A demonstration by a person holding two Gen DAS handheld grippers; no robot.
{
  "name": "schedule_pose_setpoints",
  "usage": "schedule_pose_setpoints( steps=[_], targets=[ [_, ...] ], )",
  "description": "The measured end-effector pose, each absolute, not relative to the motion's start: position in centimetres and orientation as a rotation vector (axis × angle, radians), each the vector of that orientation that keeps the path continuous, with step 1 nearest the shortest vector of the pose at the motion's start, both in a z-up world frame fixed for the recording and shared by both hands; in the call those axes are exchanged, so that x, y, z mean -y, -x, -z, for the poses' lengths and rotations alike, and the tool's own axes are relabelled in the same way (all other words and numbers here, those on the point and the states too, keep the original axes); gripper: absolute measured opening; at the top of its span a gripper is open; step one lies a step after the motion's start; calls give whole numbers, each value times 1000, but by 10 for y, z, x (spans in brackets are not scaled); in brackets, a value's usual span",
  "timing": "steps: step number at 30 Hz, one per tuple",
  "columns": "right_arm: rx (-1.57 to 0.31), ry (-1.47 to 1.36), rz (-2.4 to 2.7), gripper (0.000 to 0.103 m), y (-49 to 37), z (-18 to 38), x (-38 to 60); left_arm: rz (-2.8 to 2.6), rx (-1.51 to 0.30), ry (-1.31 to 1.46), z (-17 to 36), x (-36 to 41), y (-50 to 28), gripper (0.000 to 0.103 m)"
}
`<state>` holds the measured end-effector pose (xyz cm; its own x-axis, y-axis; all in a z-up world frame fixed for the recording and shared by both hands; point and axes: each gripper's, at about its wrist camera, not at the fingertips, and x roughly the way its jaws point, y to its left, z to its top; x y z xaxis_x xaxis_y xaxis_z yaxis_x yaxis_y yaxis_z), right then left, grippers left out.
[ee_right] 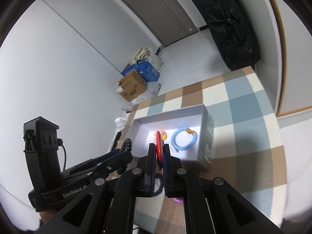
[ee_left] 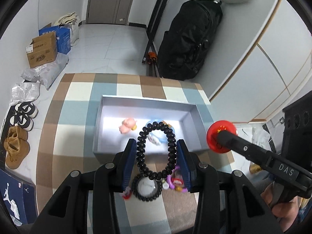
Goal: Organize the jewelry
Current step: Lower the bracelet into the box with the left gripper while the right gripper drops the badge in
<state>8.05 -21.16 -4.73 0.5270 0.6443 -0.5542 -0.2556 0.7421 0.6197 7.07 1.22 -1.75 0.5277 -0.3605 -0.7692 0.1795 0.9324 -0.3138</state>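
Black coil bracelet (ee_left: 156, 150) partly hides box (ee_left: 109, 117) contents.

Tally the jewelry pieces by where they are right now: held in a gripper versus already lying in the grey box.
Held in a gripper: 2, the black coil bracelet in the left gripper and the red disc in the right gripper.
In the grey box: 2, the pink piece and the blue ring.
Total: 4

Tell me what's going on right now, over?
Left gripper shut on black spiral bracelet. Right gripper shut on red disc. Both near grey box; path clear.
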Motion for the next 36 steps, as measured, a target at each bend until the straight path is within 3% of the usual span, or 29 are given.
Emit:
schedule_pose_setpoints(
  steps=[13,28,34,36],
  targets=[
    [-929,-625,-599,6,-124,63,202,280,-994,292,26,-26,-111,36],
    [-986,-574,-569,6,-149,73,189,295,-1065,339,43,-22,-133,36],
    [-988,-540,-566,9,-151,73,184,312,-1082,350,42,-19,-135,46],
    [-976,-543,-564,15,-151,71,186,277,-1062,336,39,-21,-134,54]
  ],
)
